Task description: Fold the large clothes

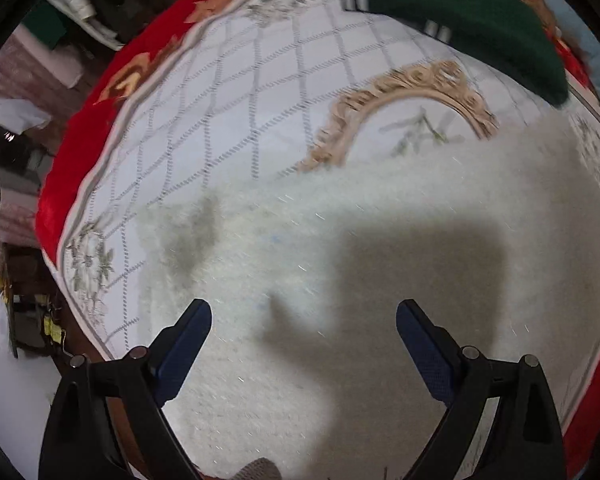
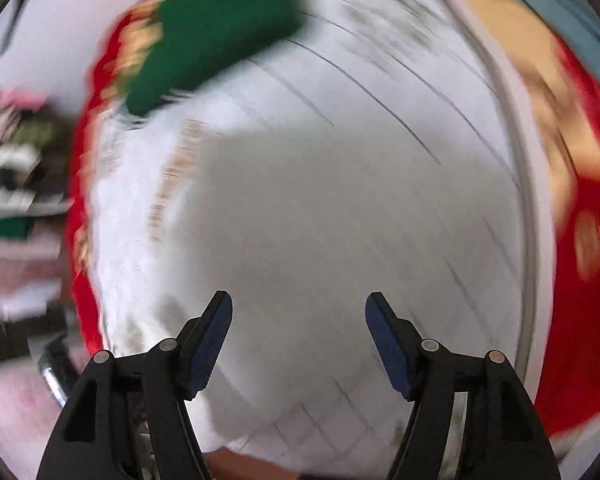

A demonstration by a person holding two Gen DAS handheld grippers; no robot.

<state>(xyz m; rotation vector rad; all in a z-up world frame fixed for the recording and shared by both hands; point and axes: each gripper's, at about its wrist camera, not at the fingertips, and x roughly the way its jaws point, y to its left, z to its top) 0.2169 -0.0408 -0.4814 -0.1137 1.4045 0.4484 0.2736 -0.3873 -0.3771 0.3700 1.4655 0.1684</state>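
A white fluffy garment (image 1: 380, 240) lies spread flat on a patterned cover, filling the lower half of the left wrist view. My left gripper (image 1: 304, 308) hangs over it, pointing steeply down, jaws wide apart and holding nothing; its shadow falls on the fabric. The right wrist view is blurred by motion. There my right gripper (image 2: 299, 300) is open and holds nothing, above the same white garment (image 2: 300, 232). A dark green garment with striped cuffs (image 1: 480, 12) lies folded at the far edge, also visible as a green garment (image 2: 220, 28).
The cover (image 1: 220, 100) is white with a grey lattice, a gold ornament (image 1: 400, 92) and a red border (image 1: 80, 140), and its red border (image 2: 580, 320) drops off at the sides. Beyond the left edge are piled things (image 1: 100, 0) and pinkish floor.
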